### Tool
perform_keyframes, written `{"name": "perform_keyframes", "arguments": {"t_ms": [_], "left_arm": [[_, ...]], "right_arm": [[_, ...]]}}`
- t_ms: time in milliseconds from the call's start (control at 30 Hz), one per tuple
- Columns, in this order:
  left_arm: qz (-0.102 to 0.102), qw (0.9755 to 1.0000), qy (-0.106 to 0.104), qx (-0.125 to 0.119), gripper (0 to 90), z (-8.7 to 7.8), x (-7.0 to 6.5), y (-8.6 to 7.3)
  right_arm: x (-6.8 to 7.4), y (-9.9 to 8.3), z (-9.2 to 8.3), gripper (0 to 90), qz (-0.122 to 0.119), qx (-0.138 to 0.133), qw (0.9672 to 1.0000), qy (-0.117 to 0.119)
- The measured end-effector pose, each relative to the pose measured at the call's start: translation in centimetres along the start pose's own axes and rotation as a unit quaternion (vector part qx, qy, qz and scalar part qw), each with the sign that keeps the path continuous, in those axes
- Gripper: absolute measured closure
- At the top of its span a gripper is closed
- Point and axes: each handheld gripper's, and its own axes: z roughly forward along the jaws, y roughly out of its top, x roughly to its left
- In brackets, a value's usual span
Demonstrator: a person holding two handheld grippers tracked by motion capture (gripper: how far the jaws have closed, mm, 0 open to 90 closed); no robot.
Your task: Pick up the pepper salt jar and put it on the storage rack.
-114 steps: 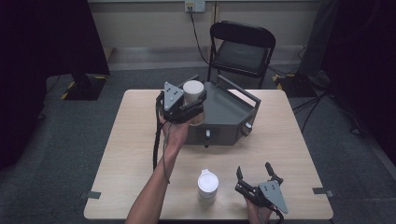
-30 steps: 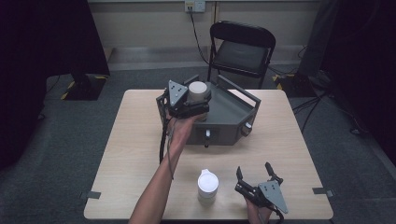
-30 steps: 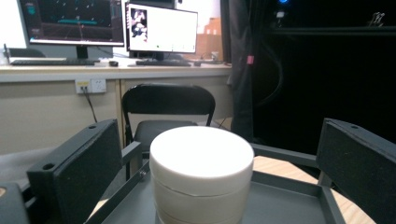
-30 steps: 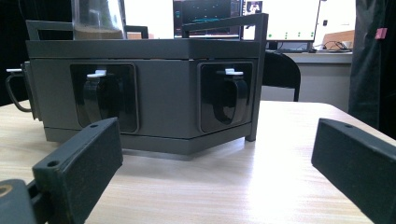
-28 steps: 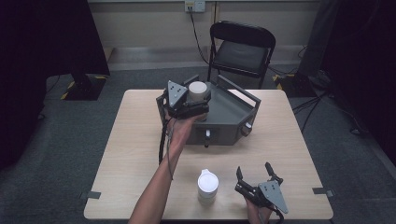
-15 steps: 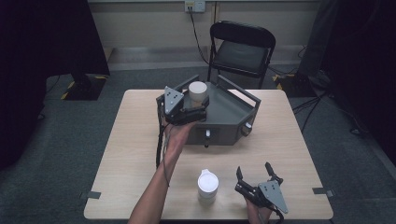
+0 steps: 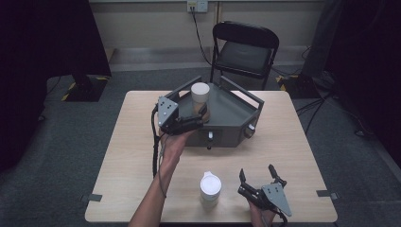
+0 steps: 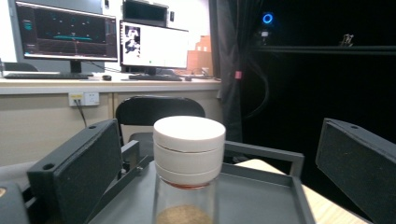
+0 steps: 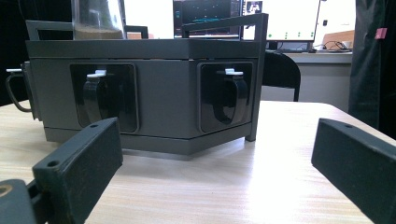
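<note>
A: Checking left tool [image 7: 201, 117]: jaws wide apart, holding nothing, jar [image 8: 188, 170] standing between them on grey tray [image 7: 231, 111], tabletop's 12 o'clock.

B: Glass looks slick, breakable, light; I'd grip the clear body below white lid [image 8: 189, 142].

My left forearm [image 7: 158, 189] reaches forward from the bottom edge, hand [image 7: 172, 142] raised under the left gripper [image 7: 201, 118], whose 2 jaws stand wide apart. My right gripper [image 7: 257, 176] sits low at the near right, jaws spread, hand [image 7: 259, 216] barely in view.
</note>
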Motion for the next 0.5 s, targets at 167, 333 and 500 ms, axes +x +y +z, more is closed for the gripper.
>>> {"name": "perform_keyframes", "arguments": {"t_ms": [167,333,500], "left_arm": [[0.012,0.9998,-0.009,-0.015,0.0,-1.3,-0.2,0.1],[0.011,0.9996,-0.014,-0.02,0.0,-2.1,-0.2,-0.1],[0.011,0.9996,-0.01,-0.023,0.0,-3.5,-0.3,-0.6]], "right_arm": [[0.0,0.0,0.0,0.7,0.0,0.0,1.0,0.0],[0.0,0.0,0.0,0.7,0.0,0.0,1.0,0.0],[0.0,0.0,0.0,0.7,0.0,0.0,1.0,0.0]]}}
